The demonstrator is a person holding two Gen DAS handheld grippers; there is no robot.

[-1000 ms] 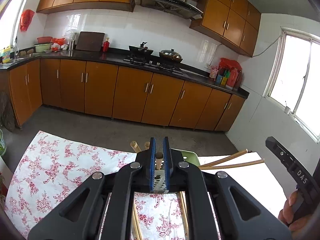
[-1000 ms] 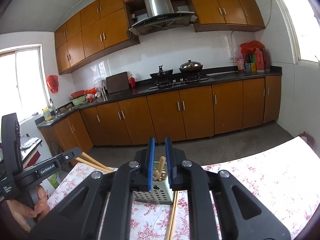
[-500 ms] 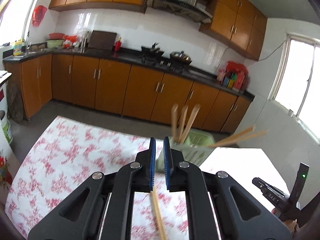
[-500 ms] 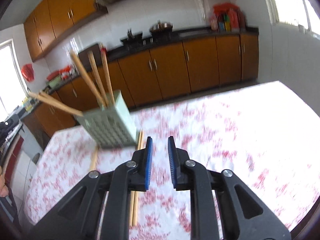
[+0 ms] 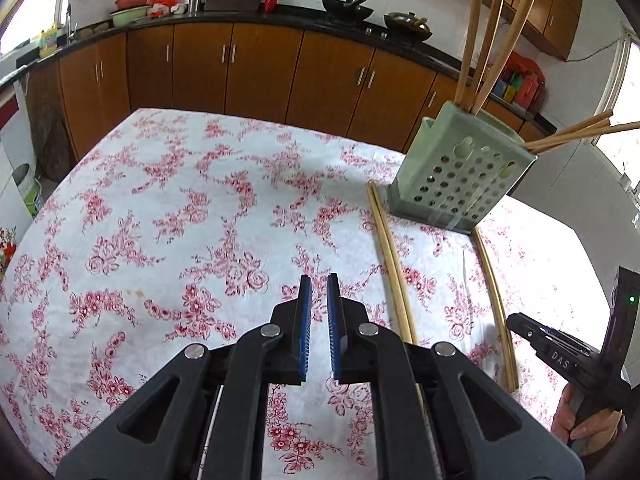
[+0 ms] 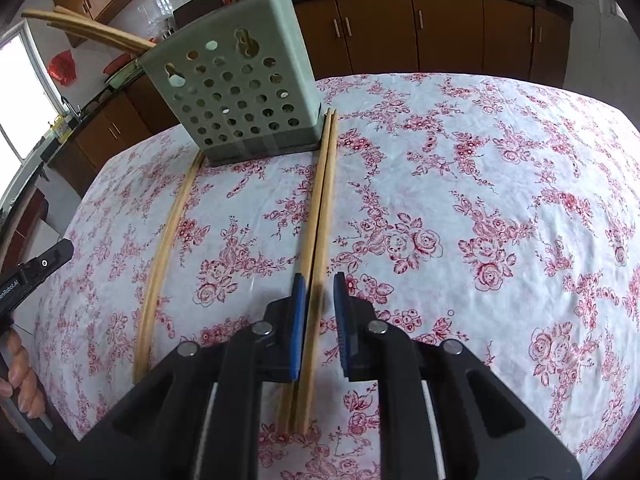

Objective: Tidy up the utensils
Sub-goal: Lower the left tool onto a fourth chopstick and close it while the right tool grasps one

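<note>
1. Left gripper [image 5: 316,286]: jaws nearly together, empty, over the cloth [image 5: 160,208].
2. Right gripper [image 6: 318,284]: jaws narrowly apart, straddling a chopstick pair [image 6: 320,216], not visibly pinching.
3. Ahead: one holder [image 6: 240,92]; five chopsticks inside, two pairs flat.

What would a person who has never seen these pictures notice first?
Probably the pale green perforated plastic utensil holder standing at the far side of the table on the white cloth with red flowers, with wooden chopsticks sticking out of its top. Next come the pairs of long wooden chopsticks lying flat on the cloth, reaching from the holder's base towards the cameras.
</note>
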